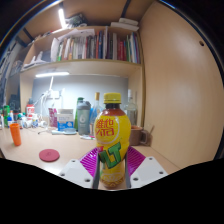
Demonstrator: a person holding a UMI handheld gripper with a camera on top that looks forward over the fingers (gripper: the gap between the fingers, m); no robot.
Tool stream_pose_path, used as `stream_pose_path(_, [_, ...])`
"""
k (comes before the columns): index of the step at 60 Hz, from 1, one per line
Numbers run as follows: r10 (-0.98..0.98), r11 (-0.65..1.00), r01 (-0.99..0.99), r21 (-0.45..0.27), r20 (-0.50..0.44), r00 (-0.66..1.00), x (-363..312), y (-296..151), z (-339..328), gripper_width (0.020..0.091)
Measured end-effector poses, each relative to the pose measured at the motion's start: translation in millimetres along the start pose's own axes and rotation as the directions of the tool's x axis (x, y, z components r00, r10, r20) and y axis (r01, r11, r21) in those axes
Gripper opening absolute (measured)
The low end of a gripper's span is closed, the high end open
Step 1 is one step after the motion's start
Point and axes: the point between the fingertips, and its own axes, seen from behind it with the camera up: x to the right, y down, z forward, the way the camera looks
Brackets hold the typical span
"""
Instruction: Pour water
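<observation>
The tongs pinch a clear plastic bottle of amber drink with a yellow cap above the pale worktop. Cap on: tilting now pours nothing, and a loose grip could let it slip.

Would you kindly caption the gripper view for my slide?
Gripper shut on a yellow-capped drink bottle above a cluttered desk.

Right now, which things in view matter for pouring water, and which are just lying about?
For the job:
- clear plastic bottle with yellow cap and yellow-red label, upright between the gripper jaws, whose pads touch its sides

Lying about:
- flat round red lid on the desk
- orange cylindrical container
- row of books on the shelf
</observation>
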Motion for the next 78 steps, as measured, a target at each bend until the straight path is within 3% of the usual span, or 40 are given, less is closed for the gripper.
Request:
stream_pose_path(7, [-0.094,0.993,0.091,0.07,0.037,0.995,-32,-36,-3,0.0344])
stream_pose_path(18, [-0.53,0.82,0.51,0.26,0.009,0.848,-137,-153,11,0.0344])
stream_pose_path(25, [-0.867,0.45,0.83,0.331,-0.061,0.494,-227,-189,29,0.034])
stream_pose_path(30, [-0.971,0.121,0.931,0.345,-0.155,0.184,-281,-189,37,0.0343])
stream_pose_path(39, [-0.897,-0.401,0.863,0.307,-0.32,-0.303,-339,-171,47,0.0343])
stream_pose_path(46, [-0.763,-0.623,0.738,0.26,-0.412,-0.498,-364,-158,49,0.0343])
stream_pose_path(69, [-0.702,-0.698,0.67,0.252,-0.423,-0.572,-380,-147,54,0.0344])
stream_pose_path(74, [-0.782,-0.603,0.745,0.286,-0.396,-0.481,-374,-158,55,0.0342])
stream_pose_path(78, [-0.903,-0.384,0.861,0.333,-0.329,-0.276,-360,-172,56,0.0341])
